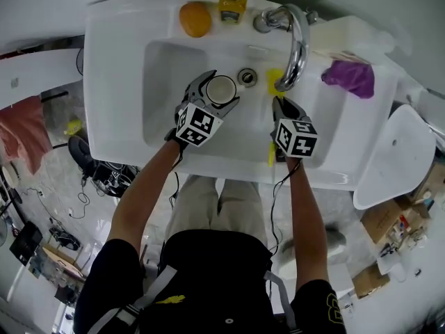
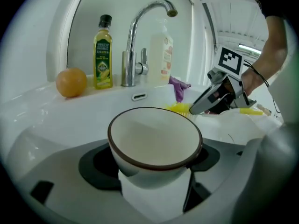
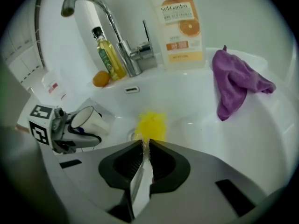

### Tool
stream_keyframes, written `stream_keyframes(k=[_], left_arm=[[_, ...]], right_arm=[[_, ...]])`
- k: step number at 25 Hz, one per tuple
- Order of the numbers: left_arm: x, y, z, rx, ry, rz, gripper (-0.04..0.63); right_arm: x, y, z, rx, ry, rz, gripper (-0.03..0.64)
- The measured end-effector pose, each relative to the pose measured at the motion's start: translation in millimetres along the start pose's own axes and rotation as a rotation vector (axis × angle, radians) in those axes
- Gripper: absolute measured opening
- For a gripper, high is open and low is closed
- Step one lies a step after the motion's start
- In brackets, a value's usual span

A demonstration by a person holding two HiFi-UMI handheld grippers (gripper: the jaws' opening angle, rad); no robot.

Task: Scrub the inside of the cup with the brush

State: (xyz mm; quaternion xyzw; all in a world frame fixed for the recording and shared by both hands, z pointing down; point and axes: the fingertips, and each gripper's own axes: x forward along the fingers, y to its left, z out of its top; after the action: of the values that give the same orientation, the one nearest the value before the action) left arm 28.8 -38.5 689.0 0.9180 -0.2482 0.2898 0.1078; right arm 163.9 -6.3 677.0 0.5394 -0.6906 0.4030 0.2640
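Note:
A white cup (image 1: 221, 88) with a dark rim is held over the sink basin (image 1: 163, 82), and my left gripper (image 1: 215, 97) is shut on its sides. In the left gripper view the cup (image 2: 154, 143) sits upright between the jaws, its inside bare. My right gripper (image 1: 281, 104) is to the right of it, under the faucet, shut on a brush's thin stem. The brush's yellow bristles (image 3: 152, 124) stick out past the closed jaws, apart from the cup (image 3: 88, 119). Its yellow handle (image 1: 271, 156) shows below the right gripper. The brush (image 2: 178, 108) lies beyond the cup's rim.
A chrome faucet (image 1: 295, 44) arches over the basin, and the drain (image 1: 247, 76) is just past the cup. An orange (image 1: 195, 19) and an oil bottle (image 1: 232, 4) stand on the back ledge. A purple cloth (image 1: 350, 76) lies on the right ledge beside a soap bottle (image 3: 180, 24).

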Motion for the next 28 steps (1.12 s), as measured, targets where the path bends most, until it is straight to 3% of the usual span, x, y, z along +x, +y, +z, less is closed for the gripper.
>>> stream_keyframes(k=[3, 10, 15, 21, 25, 28], left_arm=[[-29.0, -8.2, 12.9, 0.036, 0.012, -0.038, 0.422], [-71.6, -29.2, 43.0, 0.243, 0.046, -0.085, 0.422], [-83.2, -39.2, 75.6, 0.327, 0.030, -0.095, 0.422], [-97.4, -69.7, 109.0, 0.494, 0.000, -0.123, 0.422], [-105.6, -89.7, 118.0, 0.548, 0.009, -0.155, 0.422], [-104.3, -101.2, 111.9, 0.563, -0.013, -0.181, 0.422]], right_arm=[[-42.6, 29.0, 11.7, 0.018, 0.054, 0.109, 0.063], [-149.0, 116.9, 42.4, 0.108, 0.162, 0.383, 0.061], [-185.1, 165.0, 56.9, 0.165, 0.248, 0.529, 0.060], [-185.2, 189.7, 42.5, 0.235, 0.462, 0.570, 0.057], [-183.2, 184.7, 48.5, 0.168, 0.496, 0.520, 0.054], [-179.9, 178.9, 61.5, 0.194, 0.479, 0.519, 0.045]])
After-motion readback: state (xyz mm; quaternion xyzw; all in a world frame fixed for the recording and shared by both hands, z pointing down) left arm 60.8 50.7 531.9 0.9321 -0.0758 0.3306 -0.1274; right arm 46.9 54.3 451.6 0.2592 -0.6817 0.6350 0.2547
